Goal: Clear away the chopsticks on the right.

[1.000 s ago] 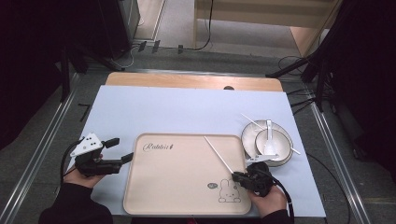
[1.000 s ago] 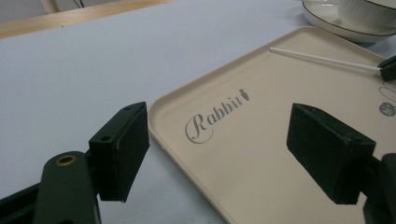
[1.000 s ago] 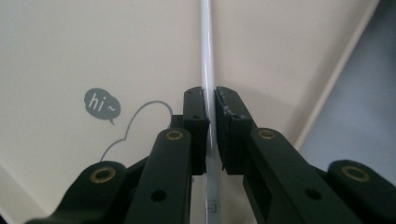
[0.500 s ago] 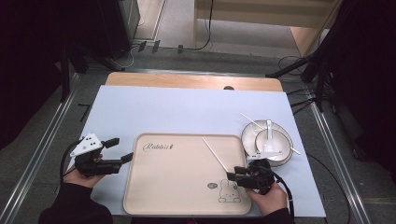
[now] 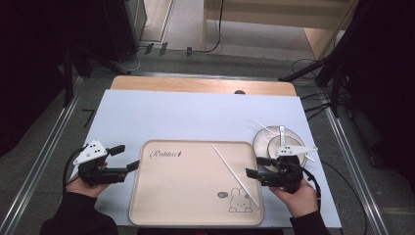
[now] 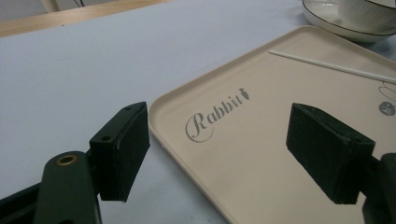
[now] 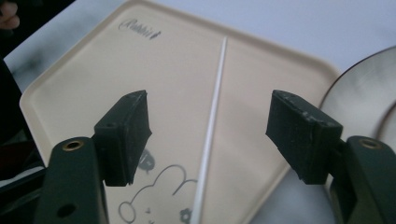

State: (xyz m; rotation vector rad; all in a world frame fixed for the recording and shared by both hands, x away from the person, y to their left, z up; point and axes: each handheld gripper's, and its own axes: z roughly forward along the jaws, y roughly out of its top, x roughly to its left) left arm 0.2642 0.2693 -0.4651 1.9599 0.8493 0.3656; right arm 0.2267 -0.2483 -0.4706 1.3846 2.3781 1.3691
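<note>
A beige tray [image 5: 186, 196] with "Rabbit" script and a rabbit drawing lies at the table's near middle. On its right half a white chopstick [image 5: 235, 175] lies slantwise. My right gripper [image 5: 258, 166] hovers open at the tray's right edge. The chopstick [image 7: 211, 116] runs up between its jaws in the right gripper view, over the tray [image 7: 93, 79]. My left gripper [image 5: 125, 157] is open just left of the tray, holding nothing. Past its jaws, the left gripper [image 6: 224, 154] view shows the tray [image 6: 261, 135] and the chopstick [image 6: 327, 65].
A white plate [image 5: 264, 142] carrying a bowl stands right of the tray, behind my right hand, with a second chopstick [image 5: 264, 127] and a white spoon [image 5: 282, 134] resting on it. The plate [image 6: 336, 28] sits beyond the tray's far corner. A pale blue mat [image 5: 195, 117] covers the table.
My right gripper has drawn back to the right, off the tray's lower corner, and the chopstick now lies free along the tray. The left gripper has not moved.
</note>
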